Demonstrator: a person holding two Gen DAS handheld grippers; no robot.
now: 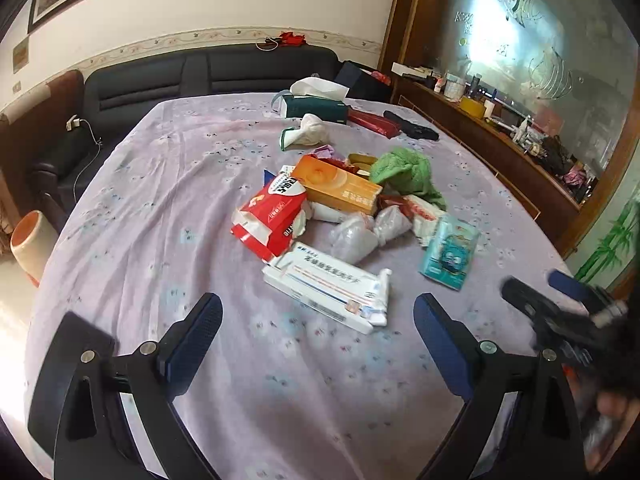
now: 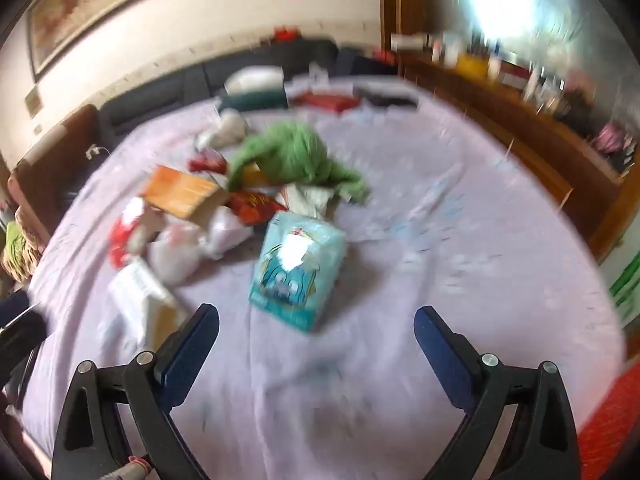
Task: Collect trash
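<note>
A pile of trash lies on the lilac floral tablecloth (image 1: 168, 208): a white medicine box (image 1: 328, 286), a red and white packet (image 1: 272, 216), an orange box (image 1: 340, 186), crumpled clear bags (image 1: 360, 236), a teal tissue pack (image 1: 450, 254) and a green cloth (image 1: 404, 174). My left gripper (image 1: 318, 316) is open and empty just short of the white box. My right gripper (image 2: 316, 330) is open and empty, just short of the teal pack (image 2: 298, 268); it shows blurred at the right in the left wrist view (image 1: 560, 300).
A green tissue box (image 1: 316, 106), a white bag (image 1: 308, 130), a red case (image 1: 372, 122) and a black case (image 1: 412, 128) lie at the table's far side. A dark sofa (image 1: 208, 76) stands behind, a cluttered wooden shelf (image 1: 500, 136) on the right, an orange and white bin (image 1: 34, 244) at left.
</note>
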